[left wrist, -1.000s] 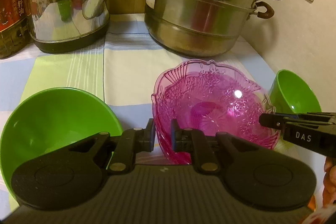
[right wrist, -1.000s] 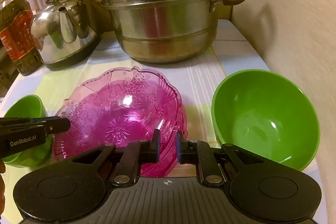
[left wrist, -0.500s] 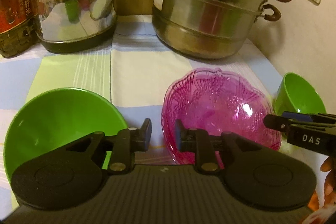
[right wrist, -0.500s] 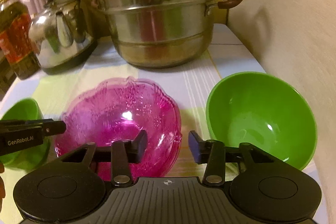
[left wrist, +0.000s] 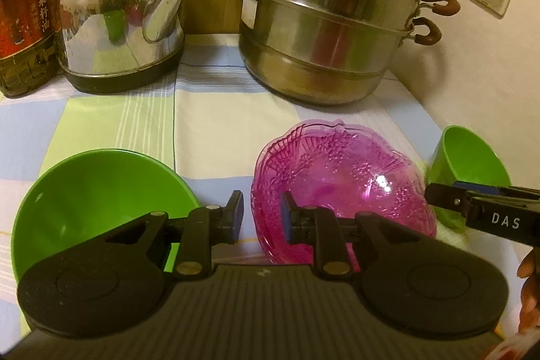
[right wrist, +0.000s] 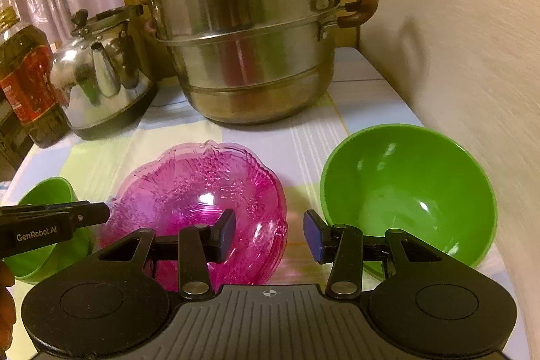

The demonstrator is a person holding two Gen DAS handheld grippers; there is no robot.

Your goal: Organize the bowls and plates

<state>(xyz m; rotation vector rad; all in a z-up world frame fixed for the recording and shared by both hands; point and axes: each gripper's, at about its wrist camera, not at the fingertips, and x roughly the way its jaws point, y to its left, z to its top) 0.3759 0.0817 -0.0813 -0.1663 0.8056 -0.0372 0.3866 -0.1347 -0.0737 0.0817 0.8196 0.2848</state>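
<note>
**Bowls all sitting loose, both grippers empty**

Bowls first: the pink plate stack sits dead centre on the tablecloth, with one green bowl on its left side and the other green bowl on its right, by the wall. Everything rests on the cloth, nothing lifted.

The left gripper has its jaws spread a little, nothing between them. The near left rim of the pink stack sits right in front of the gap, slightly toward the right finger. The left bowl lies off to the left of the jaws, its rim close to the left fingertip.

The right gripper is spread wider, also holding nothing. The gap between stack and right bowl lines up with the gap between its jaws: pink rim just behind the left pad, green rim just past the right pad.

So what the next move hangs on, I reckon: each bowl is outboard of its own gripper, and round, so no long axis to worry about, just pick a rim. The right one only needs a small shift to the right to straddle its bowl's near-left rim. Same deal mirrored on the left. My guess is bowls get nested next, but that's a guess.

Steamer pot, kettle and oil bottle stand well behind, out of the way.
</note>
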